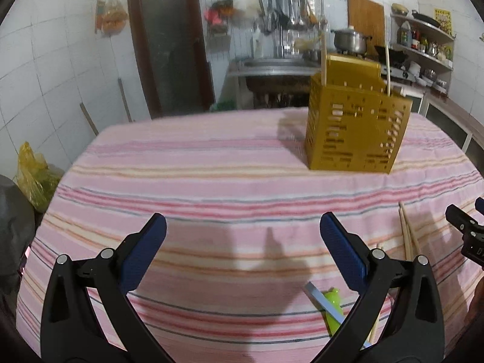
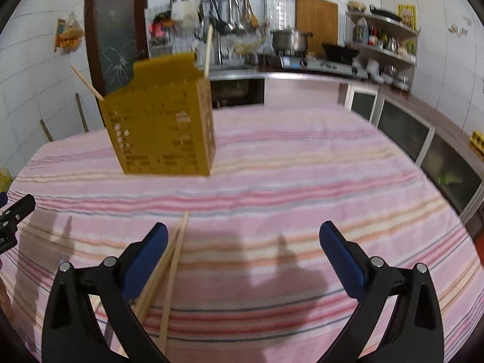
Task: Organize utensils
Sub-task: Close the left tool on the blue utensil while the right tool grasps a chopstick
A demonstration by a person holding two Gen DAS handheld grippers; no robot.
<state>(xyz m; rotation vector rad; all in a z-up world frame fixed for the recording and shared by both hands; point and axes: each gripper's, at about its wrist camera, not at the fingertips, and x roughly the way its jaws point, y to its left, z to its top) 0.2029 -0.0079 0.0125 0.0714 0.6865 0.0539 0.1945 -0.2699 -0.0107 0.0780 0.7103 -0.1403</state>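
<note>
A mustard-yellow perforated utensil holder stands on the pink striped tablecloth, with two chopsticks sticking up from it. Loose wooden chopsticks lie on the cloth, just inside the right gripper's left finger. A green-handled utensil lies under the left gripper's right finger. My left gripper is open above bare cloth. My right gripper is open too, holding nothing. Each gripper's tip shows at the edge of the other's view.
Behind the table are a sink with hanging utensils, a stove with a pot, shelves and low cabinets on the right. A yellow bag sits off the table's left edge.
</note>
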